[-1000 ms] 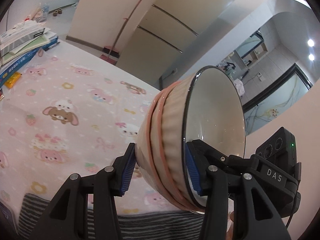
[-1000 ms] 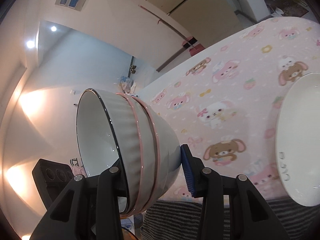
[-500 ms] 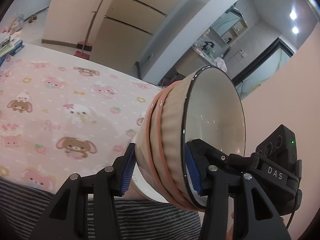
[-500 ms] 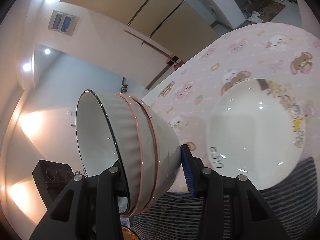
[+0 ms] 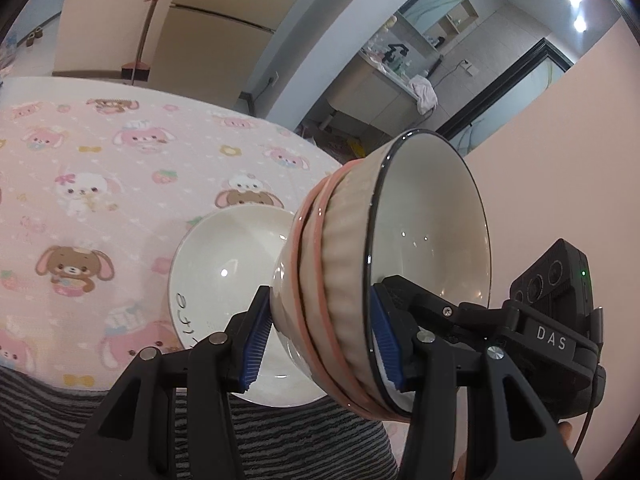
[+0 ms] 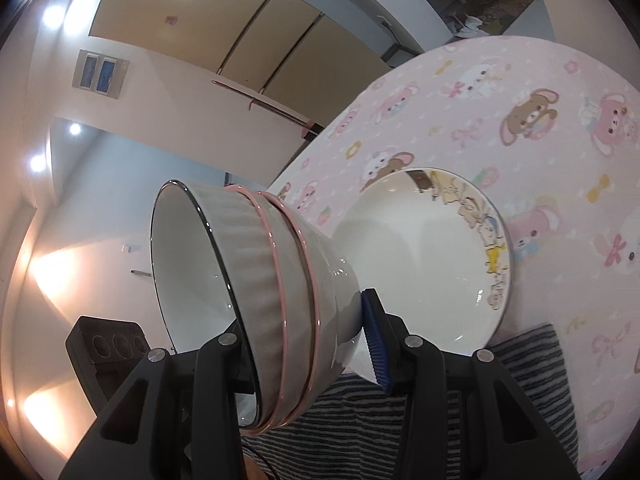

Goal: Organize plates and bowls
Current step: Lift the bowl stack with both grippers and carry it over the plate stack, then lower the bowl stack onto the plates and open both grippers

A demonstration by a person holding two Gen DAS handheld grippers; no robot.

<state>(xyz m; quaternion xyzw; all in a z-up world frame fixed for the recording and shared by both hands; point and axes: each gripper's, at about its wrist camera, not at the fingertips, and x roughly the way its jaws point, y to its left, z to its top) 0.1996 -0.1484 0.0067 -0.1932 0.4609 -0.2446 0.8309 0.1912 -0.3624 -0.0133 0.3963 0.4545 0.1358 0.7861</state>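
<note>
A stack of nested ribbed bowls with pink rims is held in the air between both grippers. My left gripper is shut on its wall from one side; in the right wrist view my right gripper is shut on the same bowl stack from the other side. The stack is tipped on its side, above and beside a white plate with cartoon print that lies on the table; the plate also shows in the right wrist view.
The table carries a pink cartoon-animal tablecloth with a grey striped cloth at its near edge. The other gripper's camera block is close at the right. Wardrobe doors and a doorway lie behind.
Both grippers have swung with the bowl stack across the table. The white plate has come fully into view below the stack.
</note>
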